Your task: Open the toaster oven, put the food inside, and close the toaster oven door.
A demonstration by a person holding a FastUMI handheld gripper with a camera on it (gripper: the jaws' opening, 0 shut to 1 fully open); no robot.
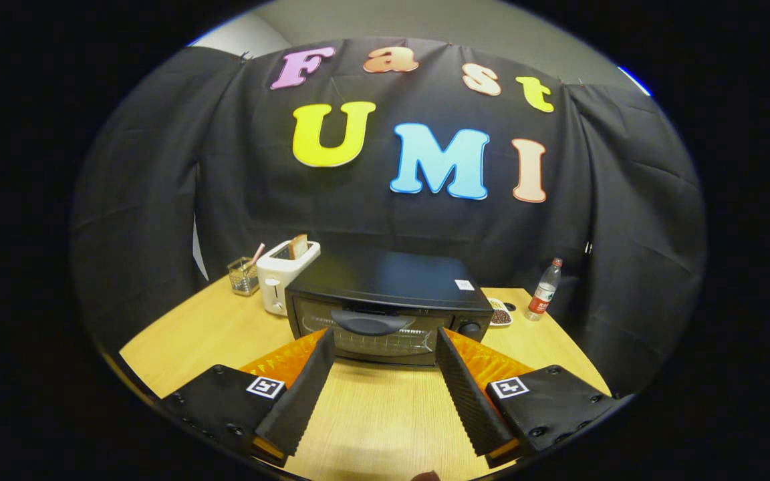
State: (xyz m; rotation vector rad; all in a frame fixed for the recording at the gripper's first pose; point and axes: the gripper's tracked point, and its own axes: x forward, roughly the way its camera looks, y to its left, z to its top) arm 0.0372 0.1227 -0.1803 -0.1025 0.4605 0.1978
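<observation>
Ahead of my two spread fingers (385,347) I counted one toaster oven (388,304), door closed, one pop-up toaster (283,270) holding one slice of bread (298,246), one wire basket (244,275), one bottle (544,289) and one small dish (500,312) on one bench (371,414).

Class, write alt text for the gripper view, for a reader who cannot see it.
A black toaster oven with its glass door shut stands on a light wooden table, just ahead of the open gripper, whose fingers hold nothing. Left of the oven stand a white pop-up toaster holding a bread slice and a wire mesh cup; a clear plastic bottle stands to its right.
</observation>
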